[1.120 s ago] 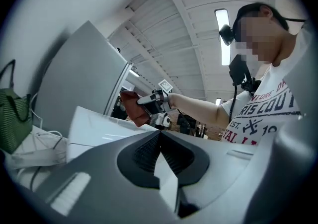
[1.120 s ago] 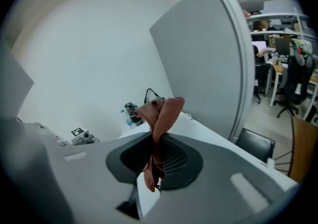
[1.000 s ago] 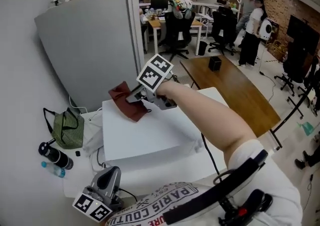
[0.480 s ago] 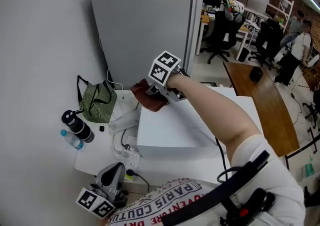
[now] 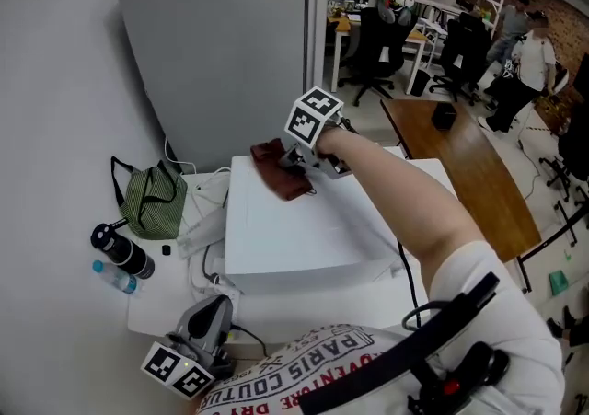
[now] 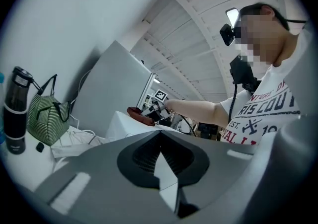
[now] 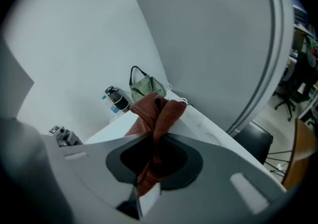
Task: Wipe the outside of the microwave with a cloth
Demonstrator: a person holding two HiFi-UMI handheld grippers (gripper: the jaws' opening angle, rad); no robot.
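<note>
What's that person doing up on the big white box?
A person holds a claw in each hand. The right claw is shut on a reddish-brown cloth, and the cloth lies on top of the white box-shaped microwave, near its far left corner. That fits wiping the top. The left claw is low down by the person's body, shut, with nothing in it.

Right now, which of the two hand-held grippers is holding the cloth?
The right hand-held gripper, clamped on the brown cloth atop the microwave; the left hand-held gripper is shut on nothing.
</note>
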